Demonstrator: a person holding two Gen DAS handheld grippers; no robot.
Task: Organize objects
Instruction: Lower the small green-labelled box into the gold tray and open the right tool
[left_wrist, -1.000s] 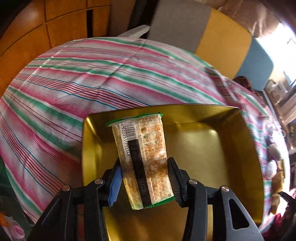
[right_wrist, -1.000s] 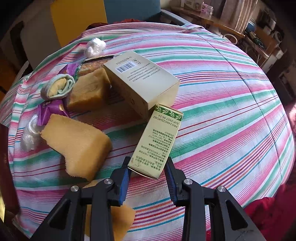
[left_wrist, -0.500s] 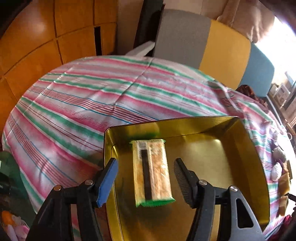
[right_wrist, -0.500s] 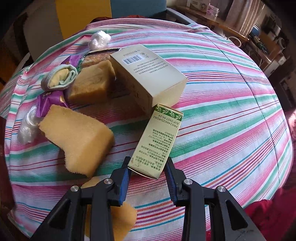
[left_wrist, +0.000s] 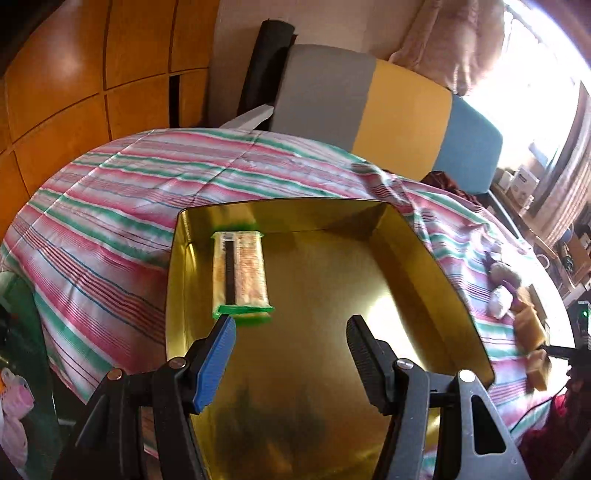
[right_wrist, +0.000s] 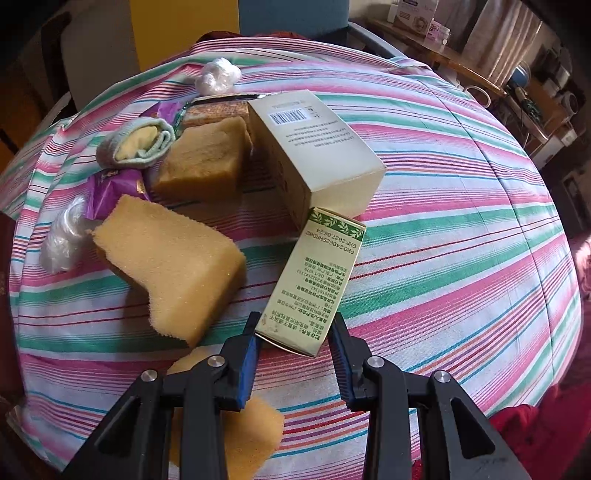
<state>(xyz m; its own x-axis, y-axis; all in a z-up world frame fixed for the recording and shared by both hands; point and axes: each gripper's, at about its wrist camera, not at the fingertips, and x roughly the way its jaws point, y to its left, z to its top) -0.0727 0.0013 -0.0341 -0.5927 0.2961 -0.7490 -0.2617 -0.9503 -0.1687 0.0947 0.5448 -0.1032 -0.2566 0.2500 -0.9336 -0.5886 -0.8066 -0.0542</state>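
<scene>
On my left camera I count one gold tray (left_wrist: 436, 266) and one snack pack (left_wrist: 240, 273) lying in it. On my right camera I count two boxes: one large box (right_wrist: 314, 147) and one slim green box (right_wrist: 314, 277). I see three sponges (right_wrist: 173, 262), two balls of clear plastic (right_wrist: 218, 75), one rolled cloth (right_wrist: 138, 142), one purple wrapper (right_wrist: 110, 188) and one wafer pack (right_wrist: 214, 110).
</scene>
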